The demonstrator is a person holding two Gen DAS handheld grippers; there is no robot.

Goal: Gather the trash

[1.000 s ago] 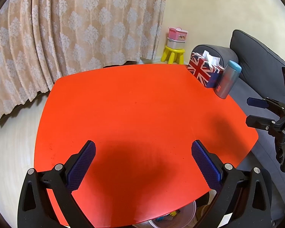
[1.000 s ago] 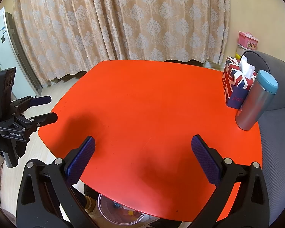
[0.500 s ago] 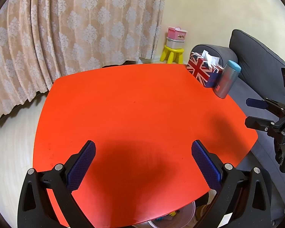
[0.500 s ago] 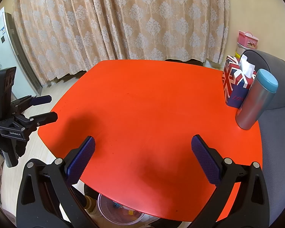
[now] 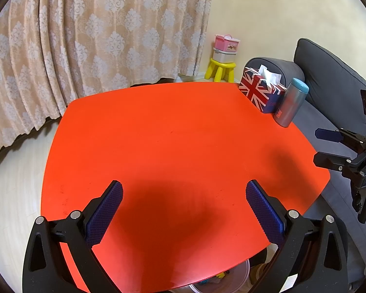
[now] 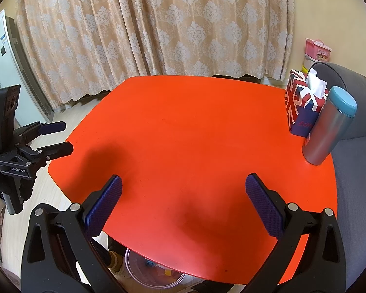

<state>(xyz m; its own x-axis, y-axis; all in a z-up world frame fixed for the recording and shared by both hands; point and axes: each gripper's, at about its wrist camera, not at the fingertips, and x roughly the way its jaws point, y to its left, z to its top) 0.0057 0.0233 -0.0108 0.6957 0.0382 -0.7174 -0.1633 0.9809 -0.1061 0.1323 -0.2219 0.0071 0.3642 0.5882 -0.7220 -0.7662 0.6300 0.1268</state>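
Both tools hang over the near edge of the orange worktop (image 5: 173, 131), and neither carries anything. The left gripper (image 5: 183, 210) has its fingers spread wide, and so does the right gripper (image 6: 183, 205), with only bare tabletop between the blue pads.

No trash shows anywhere on the worktop. All that stands on it is a flag-patterned tissue box (image 6: 302, 105) at the far right corner, with a steel tumbler (image 6: 329, 129) just beside it, touching or nearly so. Neither looks like rubbish. Under the near edge sits a clear plastic bin (image 6: 153, 273) with a few coloured scraps in it, which I take to be where the trash has gone.

So the collecting looks finished, or close to it. To do this step well, I would sweep both cameras slowly along the worktop edges and the floor beside them, check behind the tissue box, and keep the fingers apart and clear of the tumbler, which would tip easily.
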